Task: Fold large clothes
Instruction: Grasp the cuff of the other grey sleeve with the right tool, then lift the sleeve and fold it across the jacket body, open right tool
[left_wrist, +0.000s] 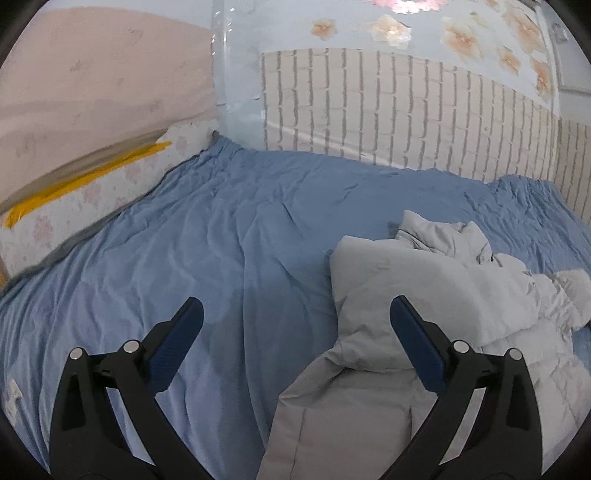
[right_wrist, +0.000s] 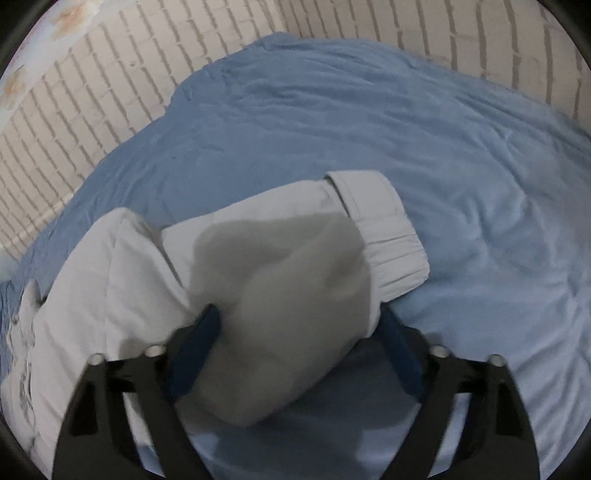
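A pale grey padded jacket (left_wrist: 424, 295) lies crumpled on the blue bed sheet (left_wrist: 203, 240). The left claw (left_wrist: 295, 314) hangs spread above it; the right claw (right_wrist: 295, 325) pinches a jacket sleeve (right_wrist: 280, 295).

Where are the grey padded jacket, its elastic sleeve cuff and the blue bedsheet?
grey padded jacket (left_wrist: 406, 280): left wrist view, puffy folded body.
elastic sleeve cuff (right_wrist: 399, 254): right wrist view, gathered band.
blue bedsheet (left_wrist: 192, 236): left wrist view, bare wrinkled area.

Left gripper (left_wrist: 295, 314) was built of black plastic arms, silver round pins were set behind each finger, dark blue ribbed pads (left_wrist: 417, 347) were fitted inside the fingers, right gripper (right_wrist: 299, 325) was made alike, blurred
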